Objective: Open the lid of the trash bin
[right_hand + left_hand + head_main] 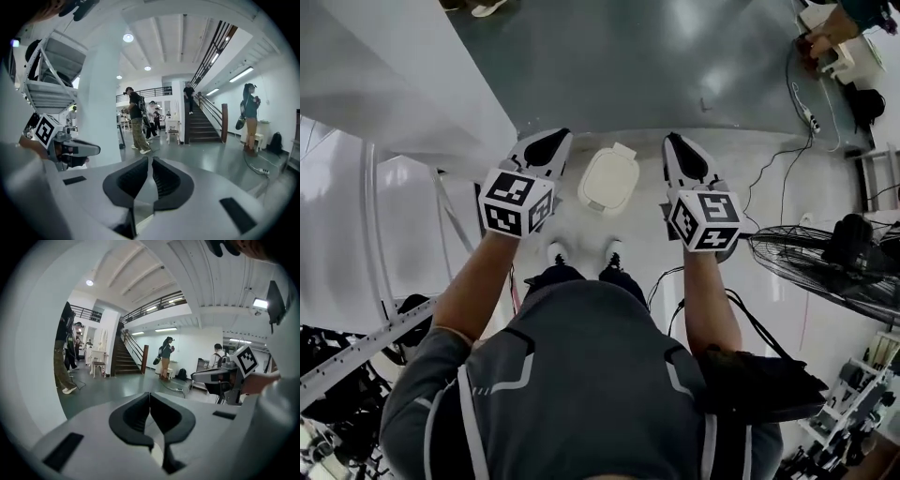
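The left tongs (pixel 551 146) and right tongs (pixel 679 150) are held clenched, empty, either side of the closed trash bin (pixel 609 180) on the floor (pixel 642 239).

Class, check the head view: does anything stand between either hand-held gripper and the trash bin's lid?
Nothing visible does. The lid sits closed, below and between the left hand-held gripper and right hand-held gripper, both shut and empty; only bare floor surrounds it.

No writing, label or number can be read anywhere.
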`<state>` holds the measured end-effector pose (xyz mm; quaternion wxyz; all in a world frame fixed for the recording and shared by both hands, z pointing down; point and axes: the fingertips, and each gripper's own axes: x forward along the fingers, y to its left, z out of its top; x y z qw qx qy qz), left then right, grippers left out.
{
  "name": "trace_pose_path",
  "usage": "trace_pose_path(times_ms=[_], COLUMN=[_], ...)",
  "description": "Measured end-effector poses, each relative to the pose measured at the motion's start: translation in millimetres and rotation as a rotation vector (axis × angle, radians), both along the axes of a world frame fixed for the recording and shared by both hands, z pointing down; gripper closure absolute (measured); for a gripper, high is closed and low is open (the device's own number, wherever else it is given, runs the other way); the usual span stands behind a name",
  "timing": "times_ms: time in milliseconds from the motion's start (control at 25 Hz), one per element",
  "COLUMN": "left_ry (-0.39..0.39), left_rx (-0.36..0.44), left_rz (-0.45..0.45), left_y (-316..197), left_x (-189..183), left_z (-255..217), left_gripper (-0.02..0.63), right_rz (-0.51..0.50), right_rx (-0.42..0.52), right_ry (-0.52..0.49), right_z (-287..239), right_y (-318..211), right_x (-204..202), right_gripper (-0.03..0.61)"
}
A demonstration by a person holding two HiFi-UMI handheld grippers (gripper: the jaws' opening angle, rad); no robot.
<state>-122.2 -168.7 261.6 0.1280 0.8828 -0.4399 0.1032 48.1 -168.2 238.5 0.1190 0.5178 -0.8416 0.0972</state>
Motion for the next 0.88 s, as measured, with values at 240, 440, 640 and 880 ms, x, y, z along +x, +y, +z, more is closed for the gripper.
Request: trace_pose_path(times_ms=[240,440,640,880], left_ry=[-0.061,-0.152,-0.18,-0.274], left_rx=[-0.123,-0.22,-0.279,-0.38], left_rz=[-0.003,0.037,0.064,0.216], left_y=[-6,2,10,40], left_x=[16,30,36,49], left_z=[66,128,180,262], left_gripper=[0.603,0.603,0.603,0.462], right_rz=[-0.012,-0.061,-0.111,-0.235], right_rx=[-0.126,-0.251,-0.336,-0.432], right_ry=[-0.008,0.01,0.05,0.165], right_z=[73,142,204,287], right_y=[-9,-3,8,36], right_x=[10,7,-4,-23], right_gripper=[0.48,0.449,0.433,0.402])
